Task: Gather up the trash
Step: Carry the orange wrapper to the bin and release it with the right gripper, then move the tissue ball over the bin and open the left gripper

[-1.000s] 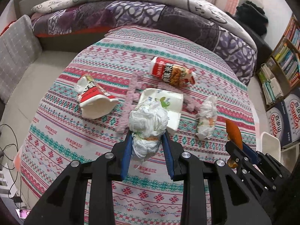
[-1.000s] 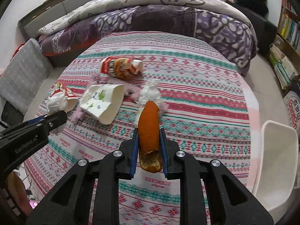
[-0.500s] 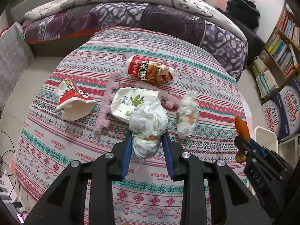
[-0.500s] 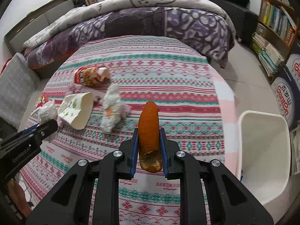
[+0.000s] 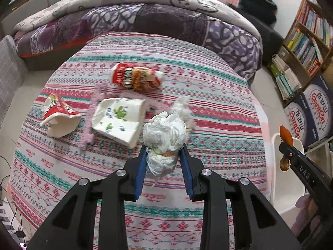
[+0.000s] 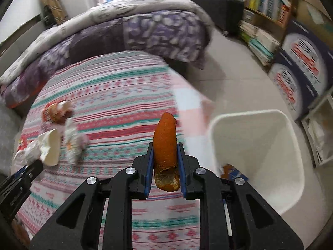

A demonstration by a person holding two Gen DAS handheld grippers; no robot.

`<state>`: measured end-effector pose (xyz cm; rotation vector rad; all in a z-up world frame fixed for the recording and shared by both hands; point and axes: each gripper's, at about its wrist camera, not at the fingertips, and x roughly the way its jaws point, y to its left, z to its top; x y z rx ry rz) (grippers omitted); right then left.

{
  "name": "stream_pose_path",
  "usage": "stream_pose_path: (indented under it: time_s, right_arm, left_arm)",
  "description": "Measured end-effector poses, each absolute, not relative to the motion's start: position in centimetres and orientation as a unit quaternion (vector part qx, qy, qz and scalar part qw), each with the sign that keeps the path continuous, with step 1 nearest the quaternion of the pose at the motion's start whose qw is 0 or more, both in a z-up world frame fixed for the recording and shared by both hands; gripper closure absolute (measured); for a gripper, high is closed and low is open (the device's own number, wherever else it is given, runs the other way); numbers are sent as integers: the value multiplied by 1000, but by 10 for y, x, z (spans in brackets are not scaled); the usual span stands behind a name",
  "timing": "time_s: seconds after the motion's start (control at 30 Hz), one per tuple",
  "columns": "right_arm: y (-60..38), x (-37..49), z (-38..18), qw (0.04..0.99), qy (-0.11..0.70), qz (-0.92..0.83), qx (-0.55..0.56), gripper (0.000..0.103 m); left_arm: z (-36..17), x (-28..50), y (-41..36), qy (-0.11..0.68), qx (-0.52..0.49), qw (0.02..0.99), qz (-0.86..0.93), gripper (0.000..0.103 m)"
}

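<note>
Between my left gripper's (image 5: 163, 162) blue pads sits a crumpled white tissue wad (image 5: 164, 137), clamped and lifted above the striped tablecloth (image 5: 218, 95). Ahead and to its left lie a white paper cup (image 5: 120, 117), a red cup (image 5: 59, 115) and a snack wrapper (image 5: 136, 78). My right gripper (image 6: 165, 164) is squeezed onto an orange peel (image 6: 165, 148), with the white bin (image 6: 268, 125) just off to its right, beside the table's edge.

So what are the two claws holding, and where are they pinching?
The left claw pinches the lower half of a crumpled white tissue wad. The right claw pinches the lower sides of an orange peel.
</note>
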<state>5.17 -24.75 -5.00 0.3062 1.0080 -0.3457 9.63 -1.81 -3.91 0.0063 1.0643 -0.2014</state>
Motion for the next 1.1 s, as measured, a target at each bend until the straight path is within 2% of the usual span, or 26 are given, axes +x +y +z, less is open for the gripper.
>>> stream_pose_path:
  time_s: [0.33,0.4,0.57,0.67,0.97,1.1]
  right_arm:
    - [-316,25,-52,823,474,-257,178,80]
    - [-327,20,-51,819,472,-272,180,75]
    - [-349,7,-45,815,452,-313,183,42]
    - [-362,-2,-39,813,435,-335,194,29]
    - [-393,-24,-28,803,410,-366,229,17]
    - [-406,-33,-27,798,404,-373,247,16]
  left_arm:
    - [-42,87,-67,501,21,853,-144,72]
    - [-43,85,-79,500,21,852,-156,72]
    - [-42,76,-111,494,23,847,-193,71]
    - [-42,69,-129,494,24,843,-213,71]
    - [-52,47,-189,496,45,822,-277,71]
    - [-58,41,-210,505,40,804,-311,71]
